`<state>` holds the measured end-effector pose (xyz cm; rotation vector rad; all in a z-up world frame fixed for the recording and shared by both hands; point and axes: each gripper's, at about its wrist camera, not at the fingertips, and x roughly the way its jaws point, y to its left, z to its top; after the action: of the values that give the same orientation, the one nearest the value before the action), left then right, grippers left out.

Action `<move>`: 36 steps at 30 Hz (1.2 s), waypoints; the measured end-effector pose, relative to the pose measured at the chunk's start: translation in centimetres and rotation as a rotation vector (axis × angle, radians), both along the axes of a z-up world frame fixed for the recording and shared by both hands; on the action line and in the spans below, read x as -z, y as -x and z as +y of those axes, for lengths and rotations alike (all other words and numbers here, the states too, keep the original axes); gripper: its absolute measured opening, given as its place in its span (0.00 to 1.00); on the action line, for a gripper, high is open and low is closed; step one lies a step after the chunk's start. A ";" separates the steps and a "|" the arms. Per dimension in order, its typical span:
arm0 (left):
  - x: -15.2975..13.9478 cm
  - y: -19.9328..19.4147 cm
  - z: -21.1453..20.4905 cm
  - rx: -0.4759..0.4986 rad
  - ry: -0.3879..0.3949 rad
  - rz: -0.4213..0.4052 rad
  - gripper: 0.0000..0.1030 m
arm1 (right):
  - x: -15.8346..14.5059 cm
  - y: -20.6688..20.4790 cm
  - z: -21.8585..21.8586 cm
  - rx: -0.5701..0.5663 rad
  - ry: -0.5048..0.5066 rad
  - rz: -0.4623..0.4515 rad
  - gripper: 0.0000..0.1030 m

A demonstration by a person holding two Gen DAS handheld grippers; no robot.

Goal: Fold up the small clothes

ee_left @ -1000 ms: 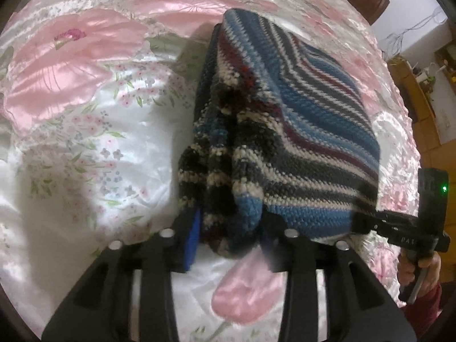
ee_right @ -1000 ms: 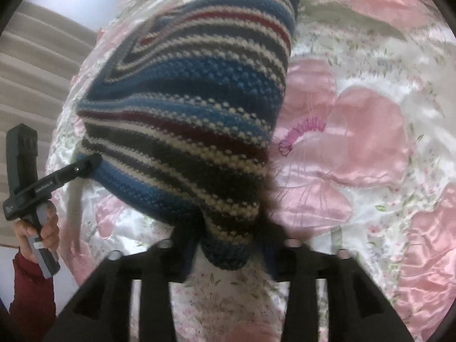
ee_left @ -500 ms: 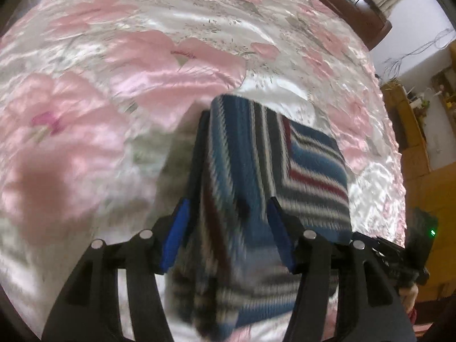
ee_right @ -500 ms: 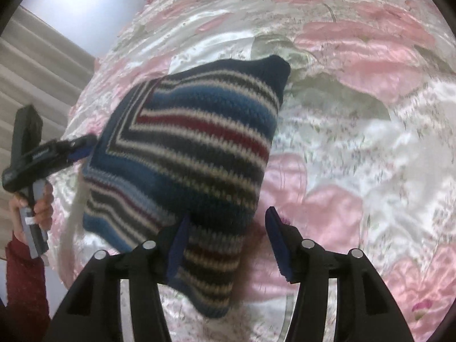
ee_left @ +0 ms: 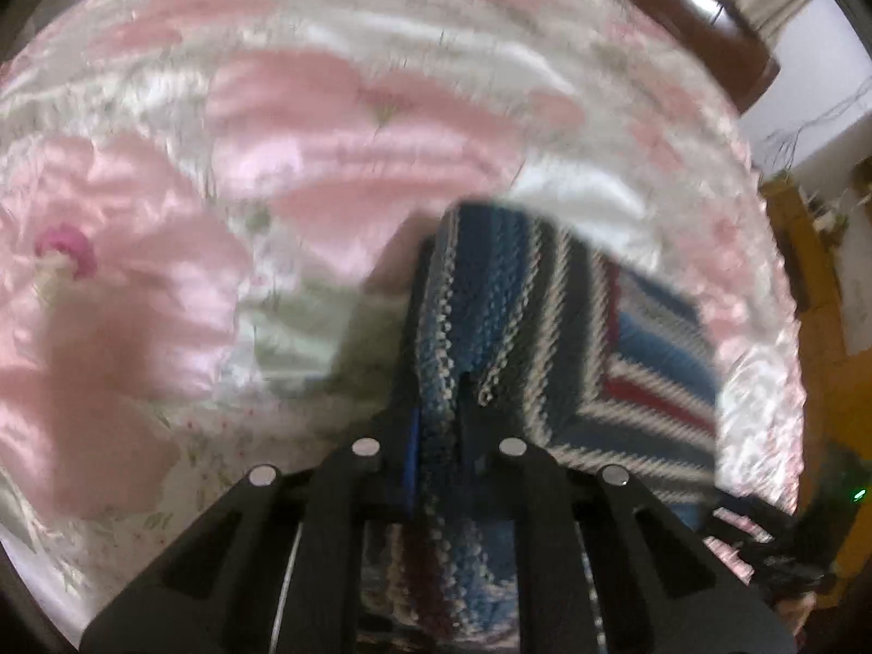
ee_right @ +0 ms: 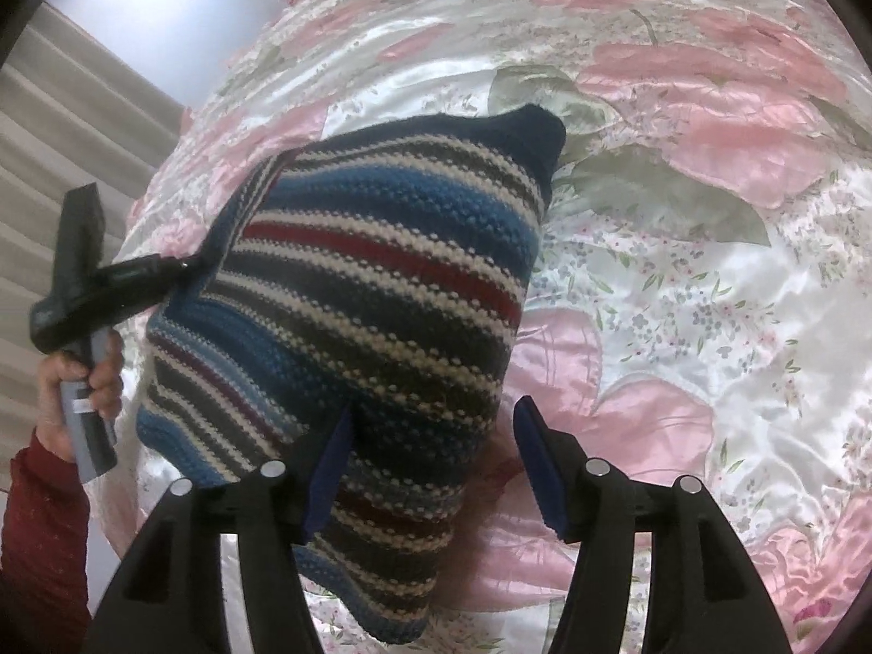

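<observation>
A striped knitted garment (ee_left: pixel 599 327) in blue, grey, white and red lies folded on the pink floral satin bedspread (ee_left: pixel 327 136). My left gripper (ee_left: pixel 438 419) is shut on the garment's near left edge, with cloth pinched between its fingers. In the right wrist view the same garment (ee_right: pixel 381 272) spreads ahead, and my right gripper (ee_right: pixel 436 458) stands open over its near end, the cloth lying loose between the blue pads. The left gripper (ee_right: pixel 180 267) shows there pinching the garment's left corner. This left wrist view is blurred.
A hand (ee_right: pixel 82 381) in a red sleeve holds the left gripper's handle. The bedspread (ee_right: pixel 681 300) stretches far to the right and ahead. Beige curtains (ee_right: pixel 65 125) hang at the left; a dark wooden headboard (ee_left: pixel 708 16) and yellow-brown furniture (ee_left: pixel 817 300) stand beyond the bed.
The garment has been lowered onto the bed. My right gripper's fingers have spread and let go of the cloth. My left gripper opened and has closed again on the thin edge.
</observation>
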<state>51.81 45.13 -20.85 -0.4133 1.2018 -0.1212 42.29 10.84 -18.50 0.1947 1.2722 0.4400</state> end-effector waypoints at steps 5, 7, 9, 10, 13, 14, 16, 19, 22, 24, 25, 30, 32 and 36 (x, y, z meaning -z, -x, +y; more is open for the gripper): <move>-1.9 1.1 1.1 0.003 0.144 -0.033 0.38 | -0.9 -0.1 -0.2 0.005 0.008 -0.005 0.59; -2.9 1.8 1.5 0.028 0.170 -0.052 0.65 | -1.8 0.2 -0.7 0.014 -0.004 -0.016 0.63; -3.7 2.6 1.8 0.061 0.187 -0.063 0.70 | -2.2 0.3 -0.9 0.021 -0.016 -0.019 0.69; -3.8 2.9 1.9 0.074 0.195 -0.061 0.70 | -2.2 0.2 -1.0 0.023 -0.027 -0.008 0.69; -2.8 3.3 2.1 0.103 0.207 -0.017 0.72 | -1.8 -0.1 -0.8 0.034 -0.052 0.019 0.69; -2.2 3.2 2.0 0.113 0.195 0.001 0.72 | -1.6 -0.2 -0.6 0.036 -0.052 0.025 0.69; -1.1 2.9 1.9 0.116 0.187 0.021 0.72 | -1.2 -0.5 -0.2 0.041 -0.065 0.038 0.69; 0.7 2.1 1.3 0.135 0.228 0.050 0.70 | -0.1 -1.1 0.4 0.042 -0.095 0.069 0.72; 2.0 1.5 -0.1 0.176 0.269 0.050 0.72 | 0.7 -1.6 0.8 0.046 -0.089 0.072 0.76; 2.8 1.0 -1.1 0.208 0.267 0.055 0.74 | 1.1 -1.9 0.8 0.048 -0.101 0.074 0.79; 2.9 0.9 -1.3 0.217 0.270 0.057 0.74 | 1.4 -2.1 0.7 0.050 -0.107 0.079 0.80; 4.1 0.4 -1.1 0.229 0.367 0.091 0.70 | 2.8 -2.9 0.6 0.061 -0.149 0.109 0.82; 4.2 0.7 -1.0 0.233 0.393 0.094 0.60 | 3.2 -3.0 0.7 0.064 -0.165 0.109 0.82; 4.1 1.4 -1.5 0.254 0.419 0.087 0.46 | 3.7 -3.3 0.6 0.062 -0.190 0.117 0.81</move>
<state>50.42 43.63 -24.98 -0.6344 1.3123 -0.5857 45.63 11.48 -22.21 0.4245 1.3354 0.5017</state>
